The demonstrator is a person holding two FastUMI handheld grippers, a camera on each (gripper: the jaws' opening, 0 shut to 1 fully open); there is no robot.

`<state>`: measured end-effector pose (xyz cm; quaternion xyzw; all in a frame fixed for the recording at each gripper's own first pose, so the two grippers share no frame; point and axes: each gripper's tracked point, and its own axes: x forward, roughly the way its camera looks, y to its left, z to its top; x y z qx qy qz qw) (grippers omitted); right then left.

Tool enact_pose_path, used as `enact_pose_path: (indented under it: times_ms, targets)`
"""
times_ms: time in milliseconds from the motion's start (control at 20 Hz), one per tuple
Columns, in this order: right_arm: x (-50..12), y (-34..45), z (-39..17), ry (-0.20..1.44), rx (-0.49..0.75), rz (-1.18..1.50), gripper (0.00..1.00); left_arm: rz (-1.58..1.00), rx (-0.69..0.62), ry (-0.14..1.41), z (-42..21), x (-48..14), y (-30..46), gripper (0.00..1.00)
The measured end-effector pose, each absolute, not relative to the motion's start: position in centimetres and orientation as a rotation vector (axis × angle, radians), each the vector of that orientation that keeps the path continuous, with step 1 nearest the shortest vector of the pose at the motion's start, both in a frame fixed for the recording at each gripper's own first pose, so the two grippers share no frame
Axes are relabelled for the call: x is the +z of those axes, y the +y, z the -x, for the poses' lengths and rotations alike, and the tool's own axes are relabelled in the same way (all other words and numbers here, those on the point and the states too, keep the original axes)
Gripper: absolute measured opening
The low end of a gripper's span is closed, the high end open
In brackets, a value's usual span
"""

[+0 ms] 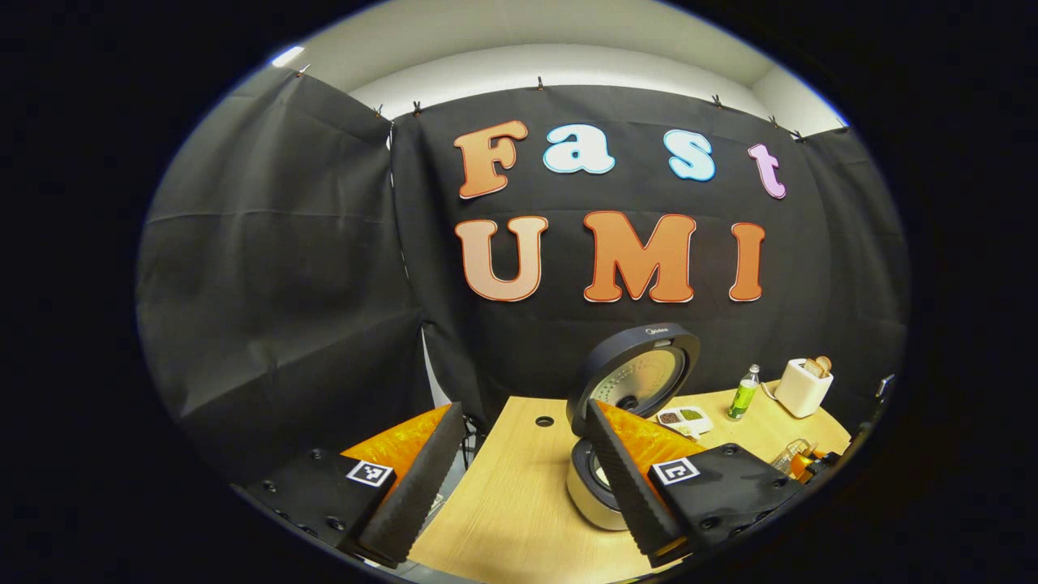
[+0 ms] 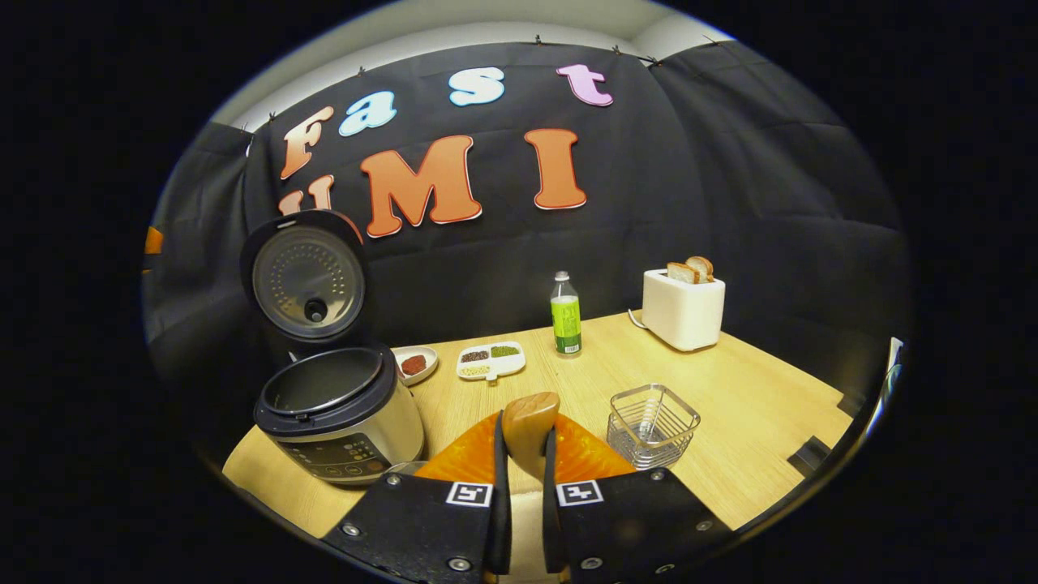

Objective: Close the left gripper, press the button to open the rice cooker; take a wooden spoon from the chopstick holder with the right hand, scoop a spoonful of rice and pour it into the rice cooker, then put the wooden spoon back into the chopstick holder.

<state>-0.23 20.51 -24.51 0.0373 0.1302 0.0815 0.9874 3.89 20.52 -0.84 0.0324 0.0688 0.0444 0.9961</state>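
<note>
While my right gripper (image 2: pixel 525 442) clamps the wooden spoon (image 2: pixel 530 423), my left gripper (image 1: pixel 519 454) stands apart, nothing held; bare table (image 2: pixel 754 405) surrounds the chopstick holder (image 2: pixel 653 426) beside the open rice cooker (image 2: pixel 336 405).

wooden spoon (image 2: pixel 529 426) handle hidden between fingers, dish (image 2: pixel 491 360) contents perhaps grains

Black cloth booth wall (image 2: pixel 730 162) w/ clips at top, white ceiling (image 1: pixel 568 32) above, light wood counter (image 2: pixel 754 414), ceiling light (image 1: pixel 288 55).
</note>
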Motion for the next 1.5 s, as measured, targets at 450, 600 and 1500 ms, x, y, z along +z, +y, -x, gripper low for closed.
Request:
enact_pose_path:
  times_ms: [450, 600, 1500]
  targets:
    - [-25.3, 25.1, 1.8, 0.317, 0.217, -0.443, 0.15, -0.034, 0.084, 0.166, -4.3, -2.4, 21.2, 1.00]
    - [-25.3, 24.5, 1.6, 0.326, 0.200, -0.508, 0.15, -0.029, 0.075, 0.171, -4.5, -2.7, 21.1, 0.97]
    - [-28.3, 18.4, 1.6, 0.484, 0.064, -1.274, 0.10, 0.002, -0.004, 0.136, -6.1, -1.4, 18.1, 0.97]
